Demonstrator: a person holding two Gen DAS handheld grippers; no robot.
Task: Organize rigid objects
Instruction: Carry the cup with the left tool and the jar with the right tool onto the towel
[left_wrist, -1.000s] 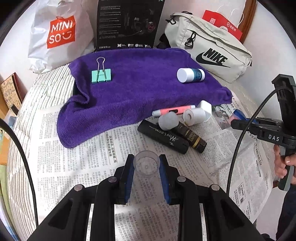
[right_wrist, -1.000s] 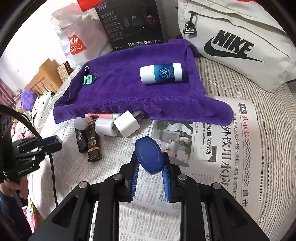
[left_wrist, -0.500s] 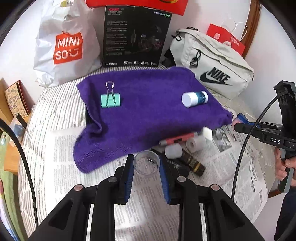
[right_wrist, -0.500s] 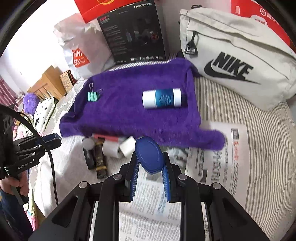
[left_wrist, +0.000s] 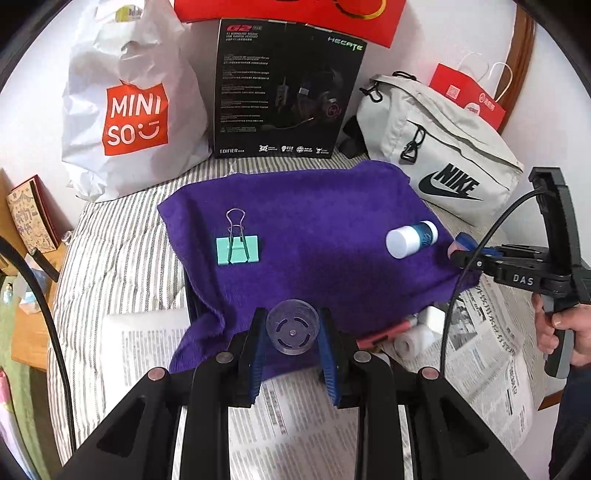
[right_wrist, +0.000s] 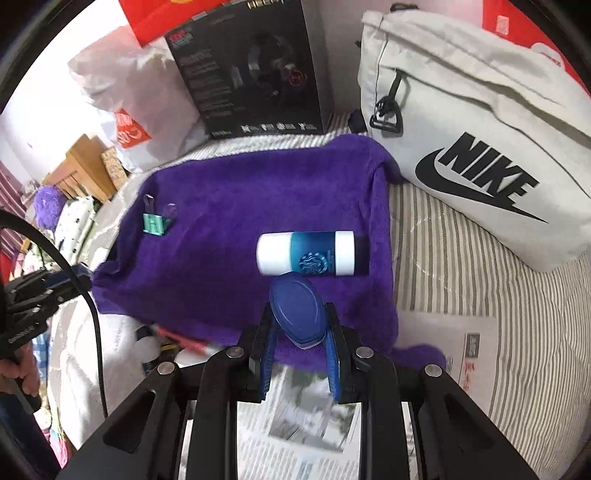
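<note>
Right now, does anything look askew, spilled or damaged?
Nothing spilled or damaged. The white and blue bottle lies on its side on the purple towel, and the towel's front edge is rumpled, draped over the newspaper.

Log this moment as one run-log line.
left gripper: shut on clear round plastic cap | right gripper: shut on blue oval case | both over purple towel

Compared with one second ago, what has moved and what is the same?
Both grippers have advanced from over the newspaper to the purple towel. The left keeps its clear cap, the right its blue oval piece. The clip and white bottle lie unmoved on the towel.
</note>
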